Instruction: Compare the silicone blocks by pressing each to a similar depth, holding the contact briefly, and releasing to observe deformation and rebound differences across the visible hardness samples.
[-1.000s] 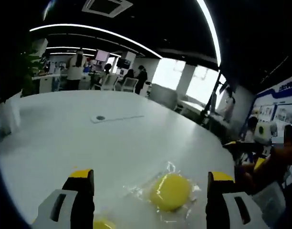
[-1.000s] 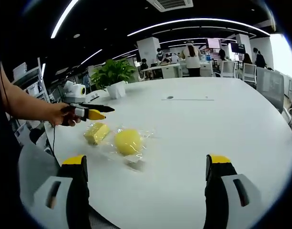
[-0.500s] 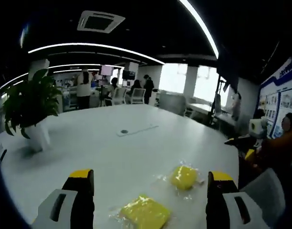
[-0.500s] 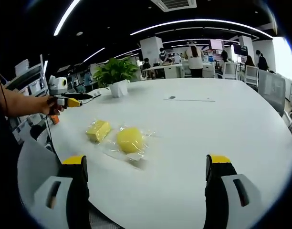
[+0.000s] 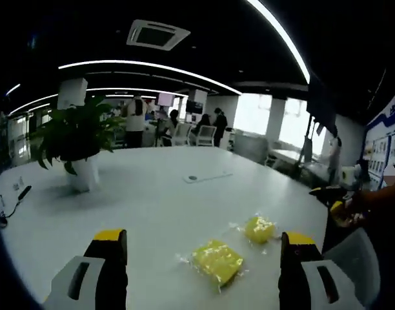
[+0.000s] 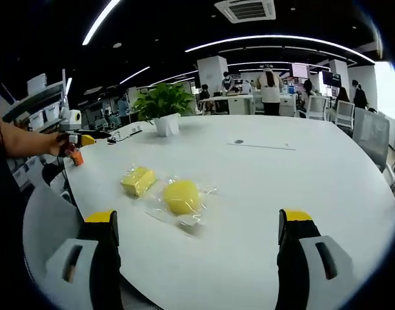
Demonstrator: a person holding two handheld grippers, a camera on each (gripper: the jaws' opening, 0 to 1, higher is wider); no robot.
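Silicone blocks, two of them, both yellow and each in a clear wrapper, lie side by side on a big white bench (image 6: 326, 194). In the left gripper view, the square block (image 5: 217, 261) lies nearest, just ahead of the left gripper (image 5: 201, 255) and between its two jaws, which stand wide apart and hold nothing. The round block (image 5: 259, 229) sits just beyond it and a little toward the right jaw. Nothing lies between this gripper and the blocks.

In the right gripper view, the right gripper (image 6: 201, 255) is also spread wide and empty, with bare bench top between its jaws. The round block (image 6: 181, 196) lies ahead and left of the middle, closer to the left jaw. The square block (image 6: 138, 181) rests just beside it, further left and slightly farther off; their wrappers look to touch or nearly so.

At the far left of that view, a hand (image 6: 55, 143) holds the other gripper out past the bench edge, well apart from the blocks. In the left gripper view, the right-hand gripper's yellow tip (image 5: 337, 208) shows near the right edge.

Farther back, a potted plant (image 6: 160, 106) in a white pot stands on the bench, and beyond the blocks a small round fitting (image 6: 239, 141) sits in the surface. Chairs (image 6: 343, 111), people (image 6: 271, 87) and desks fill the office behind, under long ceiling light strips (image 6: 281, 40).
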